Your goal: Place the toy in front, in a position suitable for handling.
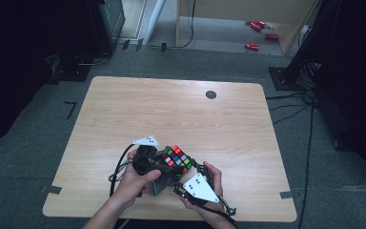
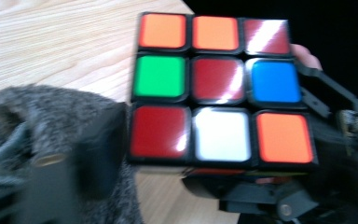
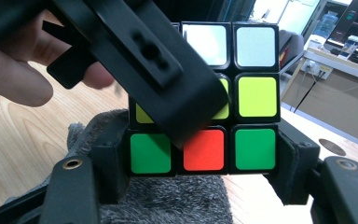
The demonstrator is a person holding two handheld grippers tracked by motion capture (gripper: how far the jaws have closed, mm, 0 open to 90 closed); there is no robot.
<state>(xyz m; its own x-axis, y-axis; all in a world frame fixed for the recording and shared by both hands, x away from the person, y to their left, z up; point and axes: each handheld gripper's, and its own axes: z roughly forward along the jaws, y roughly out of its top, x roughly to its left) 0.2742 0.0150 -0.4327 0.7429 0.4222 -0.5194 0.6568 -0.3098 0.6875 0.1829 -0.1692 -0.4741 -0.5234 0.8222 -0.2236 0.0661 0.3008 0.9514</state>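
Note:
A scrambled Rubik's cube (image 1: 177, 159) hangs just above the wooden table (image 1: 171, 109) near its front edge, between my two grippers. My left gripper (image 1: 163, 163) comes in from the left and is shut on the cube (image 2: 221, 88); its left pad presses the cube's side, and its right jaw is blurred. One of its jaws crosses the cube (image 3: 256, 95) diagonally in the right gripper view. My right gripper (image 3: 203, 163) is shut on the cube's bottom layer, a pad on each side. A grey fuzzy cloth (image 3: 168, 200) lies underneath.
The cloth (image 1: 155, 187) sits by the front edge under the hands. A dark round grommet (image 1: 211, 94) is set in the far part of the table. Black cables trail off both grippers. Red objects (image 1: 257, 26) lie on the floor beyond.

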